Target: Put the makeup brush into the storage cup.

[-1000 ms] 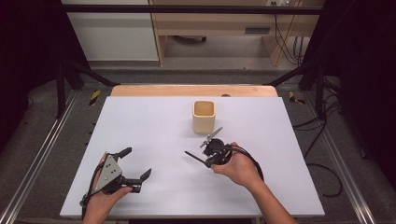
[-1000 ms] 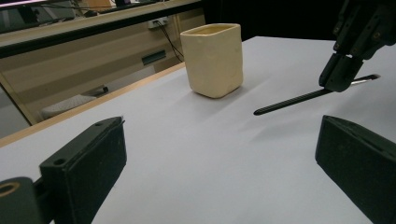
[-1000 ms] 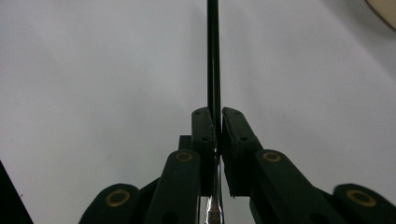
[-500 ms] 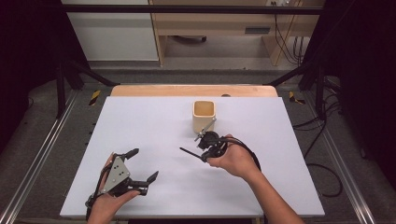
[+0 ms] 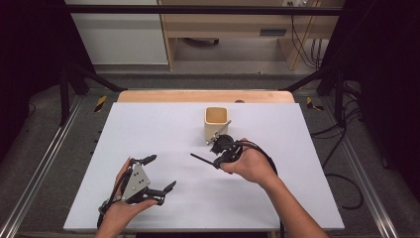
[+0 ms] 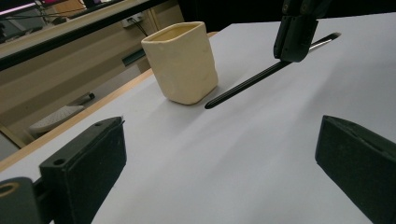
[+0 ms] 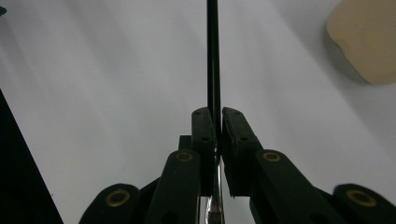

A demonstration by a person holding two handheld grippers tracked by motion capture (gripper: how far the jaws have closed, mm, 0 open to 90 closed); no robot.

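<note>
White table (image 5: 148, 129), bare around both tongs; cream square cup (image 5: 217, 122) now just beyond the right gripper (image 5: 218, 151), which has carried its load closer to the cup since a second ago, so dropping it in looks next. Left gripper (image 5: 158, 173), jaws wide apart and empty, has drifted a little along the near edge, well short of the cup. Thin black pen (image 5: 202, 159) with a silvery end, pinched mid-shaft in the right jaws, slanting clear of the table.
</note>
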